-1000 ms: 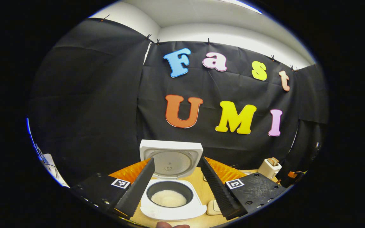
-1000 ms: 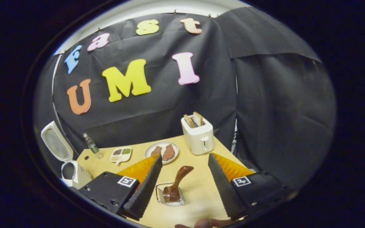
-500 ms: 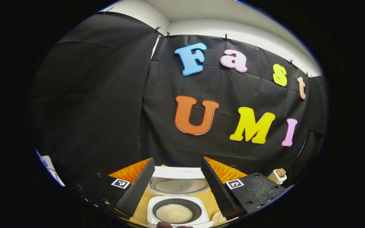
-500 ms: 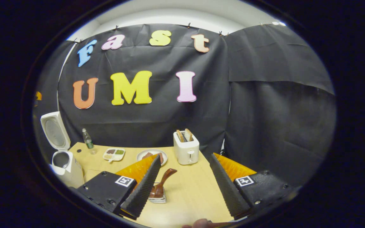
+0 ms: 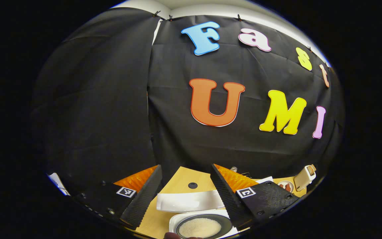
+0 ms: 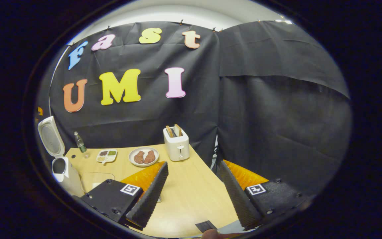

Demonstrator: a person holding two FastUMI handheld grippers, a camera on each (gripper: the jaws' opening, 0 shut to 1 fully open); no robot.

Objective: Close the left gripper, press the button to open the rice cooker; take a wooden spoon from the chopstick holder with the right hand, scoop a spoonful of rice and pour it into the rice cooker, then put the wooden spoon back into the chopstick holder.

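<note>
Both hands have drawn back from a moment ago: the chopstick holder with the wooden spoon standing in it, which lay between the right gripper's fingers in the right gripper view, has slipped out of that picture, leaving bare table between them. The left gripper has swung as well, so the rice cooker now sits low in the left gripper view, just under its fingers. Both sets of jaws stand wide apart with nothing between them. The cooker's lid is tipped up and open, and the dark inner pot shows a pale bed of rice. From the right gripper view the same cooker stands at the far left end of the table with its lid raised. Farther along are a small bottle, a divided dish, a plate with two brown pieces, and a toaster with slices poking out. To my eye the job is all but done: cooker opened, rice in the pot, and the spoon was back in its holder half a second ago. The retreat with open jaws reads as the end of the last step.
</note>
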